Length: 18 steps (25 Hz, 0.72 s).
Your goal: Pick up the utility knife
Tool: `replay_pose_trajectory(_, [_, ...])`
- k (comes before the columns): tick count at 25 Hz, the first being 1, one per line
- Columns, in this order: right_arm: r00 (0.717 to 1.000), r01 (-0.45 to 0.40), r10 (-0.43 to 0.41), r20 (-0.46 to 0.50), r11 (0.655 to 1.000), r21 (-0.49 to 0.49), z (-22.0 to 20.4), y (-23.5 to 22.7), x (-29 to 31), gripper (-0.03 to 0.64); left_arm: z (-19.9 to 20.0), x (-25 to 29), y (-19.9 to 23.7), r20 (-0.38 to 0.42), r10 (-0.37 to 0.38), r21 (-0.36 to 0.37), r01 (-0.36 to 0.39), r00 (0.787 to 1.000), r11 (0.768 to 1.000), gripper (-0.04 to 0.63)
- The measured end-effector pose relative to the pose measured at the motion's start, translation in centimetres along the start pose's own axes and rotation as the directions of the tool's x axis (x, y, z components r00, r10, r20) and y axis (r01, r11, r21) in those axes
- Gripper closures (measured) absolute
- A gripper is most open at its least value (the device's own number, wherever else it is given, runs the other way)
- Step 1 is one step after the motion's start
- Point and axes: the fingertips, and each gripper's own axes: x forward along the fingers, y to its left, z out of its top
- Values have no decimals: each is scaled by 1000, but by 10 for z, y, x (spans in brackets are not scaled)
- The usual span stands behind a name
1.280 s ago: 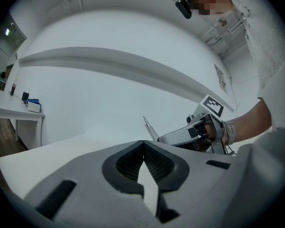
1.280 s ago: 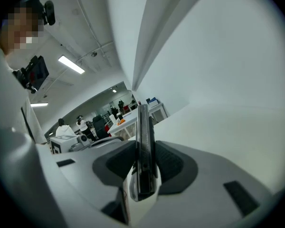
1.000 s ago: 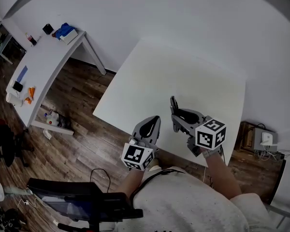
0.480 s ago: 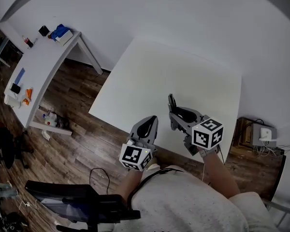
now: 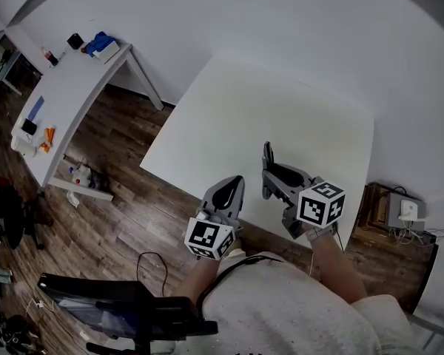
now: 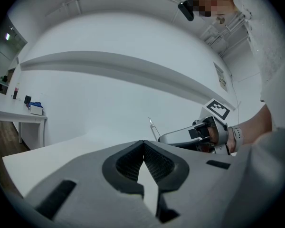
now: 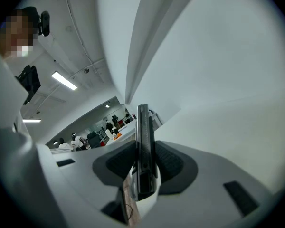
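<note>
The utility knife [image 5: 267,156] is a slim dark bar that stands up between the jaws of my right gripper [image 5: 269,177], above the near edge of the white table [image 5: 229,117]. In the right gripper view the knife [image 7: 143,146] runs straight along the gap, and the right gripper [image 7: 143,171] is shut on its flat sides. My left gripper [image 5: 232,190] hovers at the table's near edge, to the left of the right one. Its jaws [image 6: 143,156] meet at the tips with nothing between them. The knife's thin tip [image 6: 153,128] shows in the left gripper view.
A second white table [image 5: 59,98] stands at the far left with a blue thing [image 5: 100,46] and small items on it. Wood floor lies between the tables. A dark chair [image 5: 111,302] is near my body, and a grey box with cables [image 5: 402,213] is at the right.
</note>
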Motion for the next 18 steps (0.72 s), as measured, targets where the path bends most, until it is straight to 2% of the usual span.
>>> replay_pose_trajectory(18, [999,18,-19,-27,999,-37,-6,10,8,486,-2,-14,9,-11,6,-15,-6,1000,1000,588])
